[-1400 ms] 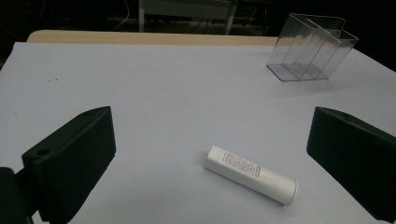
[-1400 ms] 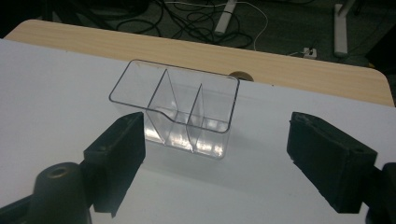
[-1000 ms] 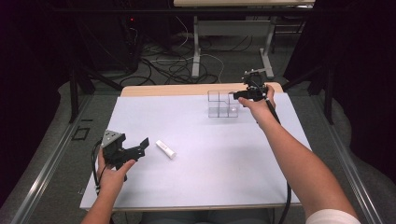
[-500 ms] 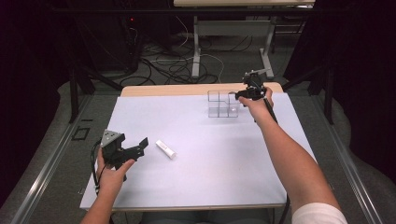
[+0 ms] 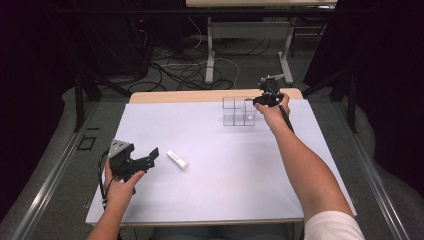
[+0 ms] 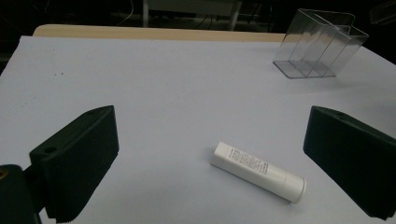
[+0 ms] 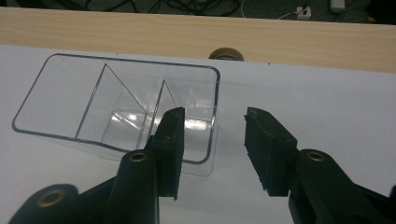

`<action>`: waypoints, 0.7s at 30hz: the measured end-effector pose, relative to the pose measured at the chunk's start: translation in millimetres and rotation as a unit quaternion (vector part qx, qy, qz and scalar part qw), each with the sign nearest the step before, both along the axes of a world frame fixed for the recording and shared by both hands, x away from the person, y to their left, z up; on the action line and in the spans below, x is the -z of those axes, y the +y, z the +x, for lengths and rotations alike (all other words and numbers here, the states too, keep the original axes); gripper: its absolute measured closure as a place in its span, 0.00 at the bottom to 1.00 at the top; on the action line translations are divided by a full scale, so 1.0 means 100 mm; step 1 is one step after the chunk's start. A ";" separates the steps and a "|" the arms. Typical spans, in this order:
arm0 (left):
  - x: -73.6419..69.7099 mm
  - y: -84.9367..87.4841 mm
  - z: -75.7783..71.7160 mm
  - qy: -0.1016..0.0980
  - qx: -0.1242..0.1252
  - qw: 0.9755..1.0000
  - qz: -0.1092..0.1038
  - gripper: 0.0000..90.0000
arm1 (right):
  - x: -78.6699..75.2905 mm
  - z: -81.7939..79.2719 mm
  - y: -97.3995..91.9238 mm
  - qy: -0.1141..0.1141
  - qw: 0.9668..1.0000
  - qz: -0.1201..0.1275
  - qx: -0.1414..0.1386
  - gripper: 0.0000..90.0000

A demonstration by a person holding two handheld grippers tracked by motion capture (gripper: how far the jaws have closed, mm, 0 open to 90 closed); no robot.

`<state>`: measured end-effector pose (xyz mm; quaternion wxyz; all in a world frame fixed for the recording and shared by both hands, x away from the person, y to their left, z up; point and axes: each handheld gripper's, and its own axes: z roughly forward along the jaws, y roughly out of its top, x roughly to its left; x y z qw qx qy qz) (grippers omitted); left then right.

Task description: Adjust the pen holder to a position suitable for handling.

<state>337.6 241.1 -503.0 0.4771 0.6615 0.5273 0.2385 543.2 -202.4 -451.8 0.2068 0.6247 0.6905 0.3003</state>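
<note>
Lying on the white table sheet (image 5: 210, 195) just left of the high view's centre, one small white cylindrical tube (image 5: 177, 159) runs its long axis from upper left to lower right. At lower left, the left gripper (image 5: 150, 156) sits in a raised hand, jaws spread wide and pointing right toward the tube, apart from it. At upper right, the outstretched right arm holds the right gripper (image 5: 257, 101) over one clear plastic three-compartment organiser (image 5: 239, 111); its jaws have just been closing, one inside the end compartment, one outside the wall.
</note>
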 end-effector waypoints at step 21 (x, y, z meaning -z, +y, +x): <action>0.00 0.03 0.00 0.004 -0.002 1.000 -0.004 0.05 | 0.17 0.11 0.04 0.030 0.999 -0.008 0.015 0.71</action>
